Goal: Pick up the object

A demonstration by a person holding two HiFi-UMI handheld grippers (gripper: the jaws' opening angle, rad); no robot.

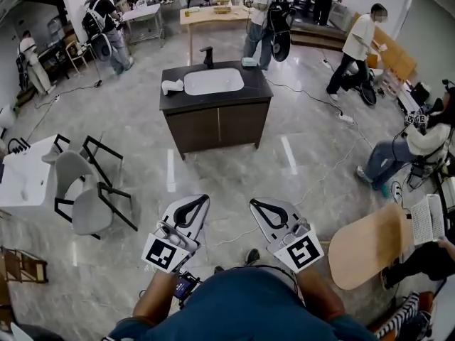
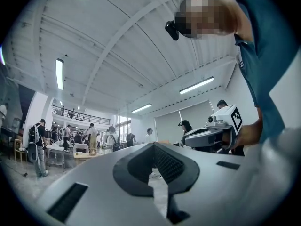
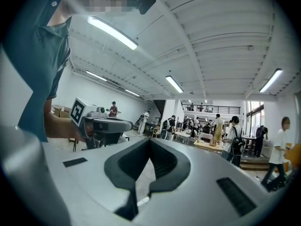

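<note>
From where I stand, the job has not really begun. The person holds both tools close in front of the body, over bare floor, and nothing is in either one. The left gripper (image 1: pixel 193 206) has its fingers (image 2: pixel 134 166) pressed together at the tips, with only the oval gap behind them showing floor. The right gripper (image 1: pixel 264 210) looks the same, its fingers (image 3: pixel 124 166) meeting at the tip and pinching nothing.

Which thing is meant I cannot say for certain. The likeliest place is the dark worktop (image 1: pixel 256 89) of the sink cabinet (image 1: pixel 217 123), which stands well ahead of the person in the middle of the hall. On it, left of the white basin (image 1: pixel 213 81), lies a small white lump (image 1: pixel 172 87). A pale little item (image 1: pixel 249 62) sits at the far right corner. Both are too small to identify.

So everything is left to do. I judge the person must walk up to the cabinet, spread one pair of fingers, close on the object and lift it. A grey chair (image 1: pixel 84 190) stands off to the left, clear of the straight path.
</note>
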